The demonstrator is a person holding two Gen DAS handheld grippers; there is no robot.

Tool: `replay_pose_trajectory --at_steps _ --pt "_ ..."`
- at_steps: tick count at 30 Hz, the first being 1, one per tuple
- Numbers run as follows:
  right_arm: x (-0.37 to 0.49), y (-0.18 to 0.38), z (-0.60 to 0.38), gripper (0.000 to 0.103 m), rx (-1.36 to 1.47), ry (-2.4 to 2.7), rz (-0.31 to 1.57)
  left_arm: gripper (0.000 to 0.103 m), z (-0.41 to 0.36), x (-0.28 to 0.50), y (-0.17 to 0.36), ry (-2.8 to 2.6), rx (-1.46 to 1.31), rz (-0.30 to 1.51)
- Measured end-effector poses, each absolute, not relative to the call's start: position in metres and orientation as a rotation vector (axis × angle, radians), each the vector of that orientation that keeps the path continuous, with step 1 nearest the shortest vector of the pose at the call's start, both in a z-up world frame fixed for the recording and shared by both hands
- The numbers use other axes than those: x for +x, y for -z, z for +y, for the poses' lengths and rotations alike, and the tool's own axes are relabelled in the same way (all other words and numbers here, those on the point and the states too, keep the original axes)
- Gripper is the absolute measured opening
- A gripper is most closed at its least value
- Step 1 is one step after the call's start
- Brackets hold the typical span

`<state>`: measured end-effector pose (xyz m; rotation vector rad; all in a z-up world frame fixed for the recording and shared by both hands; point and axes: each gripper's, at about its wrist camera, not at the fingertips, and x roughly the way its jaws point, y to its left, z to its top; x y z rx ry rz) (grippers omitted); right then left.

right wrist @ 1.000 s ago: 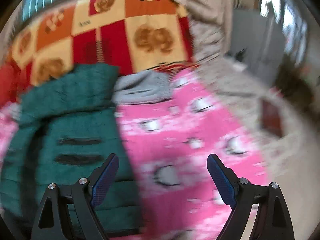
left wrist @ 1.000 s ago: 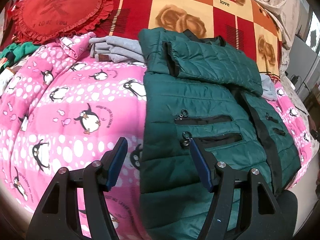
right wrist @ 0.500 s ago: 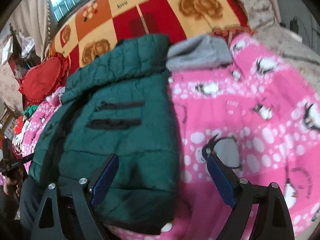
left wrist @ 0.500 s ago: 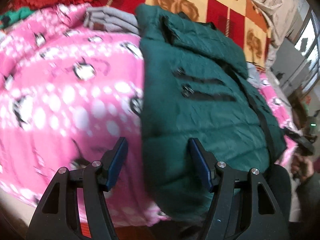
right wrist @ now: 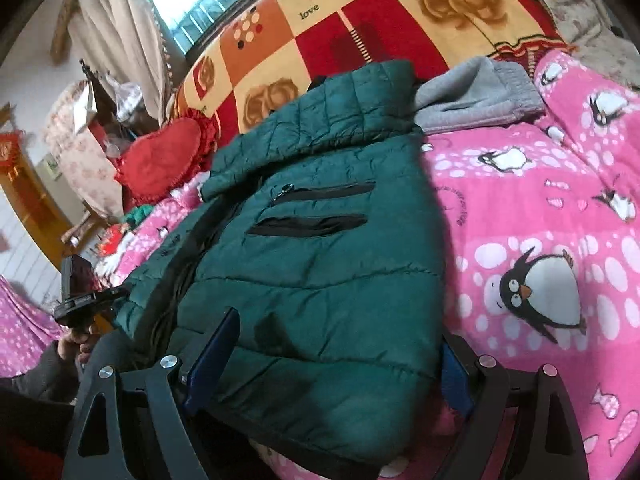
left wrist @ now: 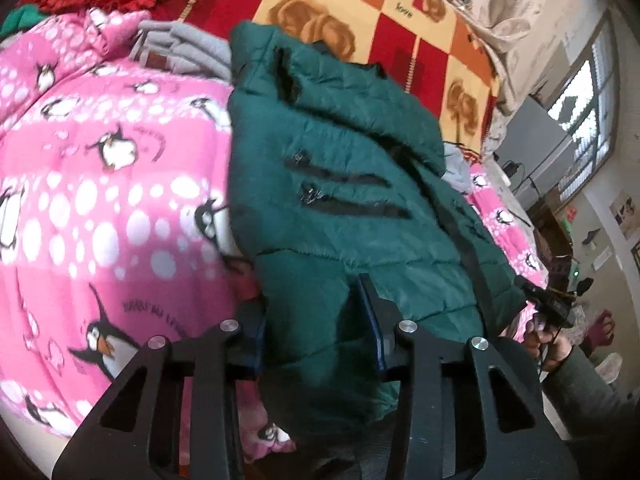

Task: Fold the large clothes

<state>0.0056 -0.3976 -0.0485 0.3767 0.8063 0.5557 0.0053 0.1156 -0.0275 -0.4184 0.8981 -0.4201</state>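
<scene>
A dark green quilted jacket (right wrist: 320,280) with black zip pockets lies on a pink penguin-print blanket (right wrist: 560,208). Beyond the jacket, a red, orange and cream checked cover (right wrist: 360,36) with brown roses, plus grey folded clothing (right wrist: 480,96).

The room is lit by daylight from a window (right wrist: 208,4), which is washed out to plain white. A second window (left wrist: 592,92) is blown out too. Soft shadows are thrown onto the green jacket (right wrist: 320,248) just in front of the gripper fingers. In the left wrist view the jacket (left wrist: 340,184) is smeared by blur (the zips most of all). Both pictures are bent round at the edges, and the corners beyond the jacket are left black.
</scene>
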Motion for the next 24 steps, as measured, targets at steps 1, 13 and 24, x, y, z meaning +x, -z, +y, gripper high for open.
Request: replay_pose_trajectory --at_steps 1,13,24 --pt "0.004 0.048 -0.399 0.081 0.391 -0.556 0.797 0.037 0.113 0.009 0.030 0.415 -0.406 0.911" --pt "0.011 0.055 -0.367 0.083 0.231 -0.483 0.884 0.054 0.102 0.010 0.042 0.441 -0.384 0.971" --pt "-0.005 0.025 -0.354 0.086 0.257 -0.578 0.818 0.062 0.116 0.004 0.057 0.482 -0.501 0.976"
